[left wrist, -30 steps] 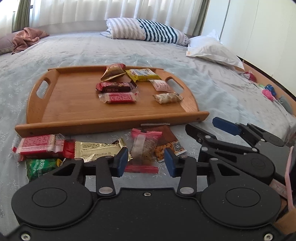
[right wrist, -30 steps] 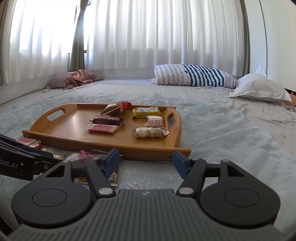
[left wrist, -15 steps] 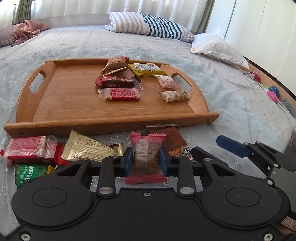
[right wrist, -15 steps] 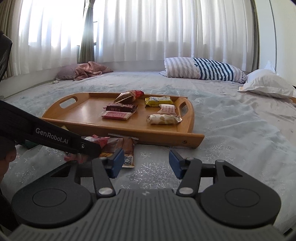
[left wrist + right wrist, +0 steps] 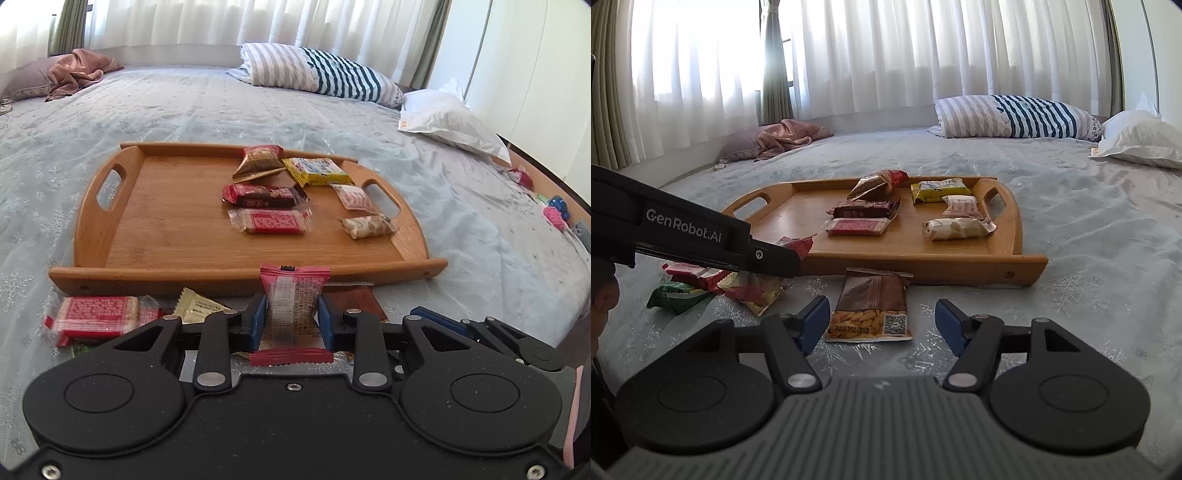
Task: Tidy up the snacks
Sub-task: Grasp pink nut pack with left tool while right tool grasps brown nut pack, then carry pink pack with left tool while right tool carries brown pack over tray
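A wooden tray (image 5: 173,229) lies on the bed and holds several wrapped snacks, among them a red cracker pack (image 5: 271,220). My left gripper (image 5: 291,323) is shut on a pink-red snack packet (image 5: 293,306), held just in front of the tray's near rim. In the right wrist view the left gripper (image 5: 783,260) shows from the side with the packet's red end (image 5: 798,245) sticking out. My right gripper (image 5: 882,325) is open and empty, low over a brown peanut packet (image 5: 873,308) lying on the bedspread before the tray (image 5: 923,254).
Loose snacks lie on the bedspread left of the tray front: a red pack (image 5: 96,317), a gold packet (image 5: 199,306), a green packet (image 5: 677,295). A striped pillow (image 5: 321,74) and a white pillow (image 5: 450,122) lie at the back. Small toys (image 5: 552,212) sit along the right bed edge.
My left gripper closed on the pink-red packet and lifted it up toward the tray's near rim. My right gripper moved forward and down over the brown peanut packet, still open.
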